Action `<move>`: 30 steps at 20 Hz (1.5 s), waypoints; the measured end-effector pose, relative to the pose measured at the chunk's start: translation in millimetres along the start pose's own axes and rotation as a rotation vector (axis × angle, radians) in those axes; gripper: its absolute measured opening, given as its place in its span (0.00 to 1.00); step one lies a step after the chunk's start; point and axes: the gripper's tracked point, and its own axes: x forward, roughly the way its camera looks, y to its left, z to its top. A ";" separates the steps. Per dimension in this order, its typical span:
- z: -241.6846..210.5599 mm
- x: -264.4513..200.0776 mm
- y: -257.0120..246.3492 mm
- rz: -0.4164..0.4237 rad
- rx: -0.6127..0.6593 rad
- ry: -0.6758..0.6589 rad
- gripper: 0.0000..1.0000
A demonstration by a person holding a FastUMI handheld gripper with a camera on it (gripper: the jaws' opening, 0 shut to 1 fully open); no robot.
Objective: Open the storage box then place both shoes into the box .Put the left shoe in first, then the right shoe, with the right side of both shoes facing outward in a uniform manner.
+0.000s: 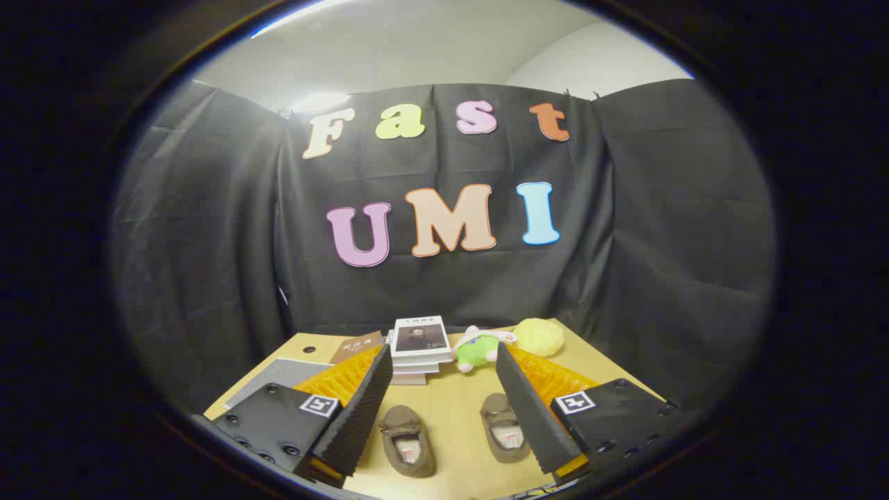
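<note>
Hand-held gripper (442,399) fingers spread wide, holding nothing, above light wooden worktop (455,417). Two brown suede loafers between the fingers: left one (407,440), right one (504,427). Beyond them: stacked white books (418,348), green plush toy (475,351), yellow fluffy ball (539,337). Black cloth wall behind.
</note>
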 end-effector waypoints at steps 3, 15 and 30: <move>0.4 -1.2 -0.7 0.013 -0.006 0.000 0.97; -1.3 -3.0 -7.0 0.009 0.006 0.013 0.97; -85.7 24.5 29.9 0.119 0.233 0.284 0.99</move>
